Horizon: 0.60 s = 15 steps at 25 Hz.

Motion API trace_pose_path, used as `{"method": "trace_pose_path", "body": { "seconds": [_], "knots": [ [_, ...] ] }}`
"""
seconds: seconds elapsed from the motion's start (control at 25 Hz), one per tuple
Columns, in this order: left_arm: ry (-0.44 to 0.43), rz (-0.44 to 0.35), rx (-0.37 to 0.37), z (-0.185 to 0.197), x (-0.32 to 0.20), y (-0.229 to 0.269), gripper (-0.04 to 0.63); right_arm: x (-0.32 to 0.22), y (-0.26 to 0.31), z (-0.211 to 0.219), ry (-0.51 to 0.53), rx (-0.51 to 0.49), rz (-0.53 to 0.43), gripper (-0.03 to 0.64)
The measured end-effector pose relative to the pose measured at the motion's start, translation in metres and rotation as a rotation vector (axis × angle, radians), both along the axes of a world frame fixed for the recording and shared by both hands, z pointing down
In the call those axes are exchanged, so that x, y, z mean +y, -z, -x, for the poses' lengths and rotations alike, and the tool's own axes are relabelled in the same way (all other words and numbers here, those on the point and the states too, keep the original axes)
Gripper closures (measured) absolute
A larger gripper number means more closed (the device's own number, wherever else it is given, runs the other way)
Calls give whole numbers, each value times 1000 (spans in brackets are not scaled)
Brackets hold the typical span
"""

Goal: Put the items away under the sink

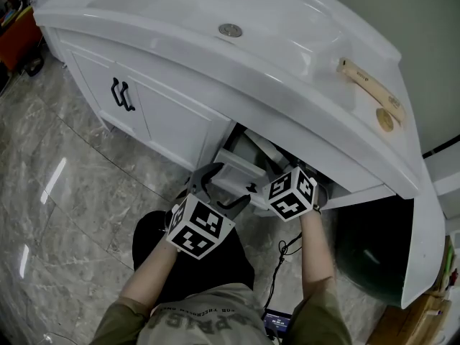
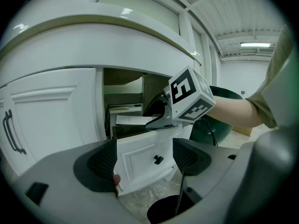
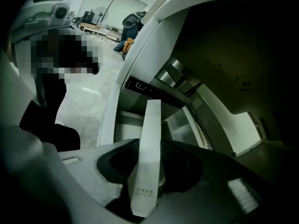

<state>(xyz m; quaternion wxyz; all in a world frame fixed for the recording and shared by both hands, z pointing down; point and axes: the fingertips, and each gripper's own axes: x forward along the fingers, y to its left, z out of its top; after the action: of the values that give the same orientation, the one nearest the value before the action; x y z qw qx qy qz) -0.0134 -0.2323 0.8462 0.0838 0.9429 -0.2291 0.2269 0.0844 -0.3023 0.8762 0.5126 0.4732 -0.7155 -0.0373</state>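
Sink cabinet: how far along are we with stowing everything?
Done: the under-sink compartment stands open. In hand: the right gripper is clamped on a flat white box, pointed into that opening; the left gripper is open and empty. Left: seating the box inside, and likely the long wooden item and round wooden item lying on the countertop.

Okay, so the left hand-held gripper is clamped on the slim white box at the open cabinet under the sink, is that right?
Not quite. It is the right hand-held gripper that is clamped on the slim white box at the open cabinet under the sink. The right gripper view shows the box between its jaws. The left hand-held gripper has its jaws apart.
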Motion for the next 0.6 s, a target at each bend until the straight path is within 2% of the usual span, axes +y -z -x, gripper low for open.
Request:
{"method": "trace_pose_path", "body": {
  "seconds": [0.2,0.6],
  "knots": [
    [12,-7,-11,2,-8,-1,238,-8,-5,-4,-11,23,15,472],
    [26,-15,0,3,-9,0,238,-20,-12,-18,-7,201,-33,471]
  ]
}}
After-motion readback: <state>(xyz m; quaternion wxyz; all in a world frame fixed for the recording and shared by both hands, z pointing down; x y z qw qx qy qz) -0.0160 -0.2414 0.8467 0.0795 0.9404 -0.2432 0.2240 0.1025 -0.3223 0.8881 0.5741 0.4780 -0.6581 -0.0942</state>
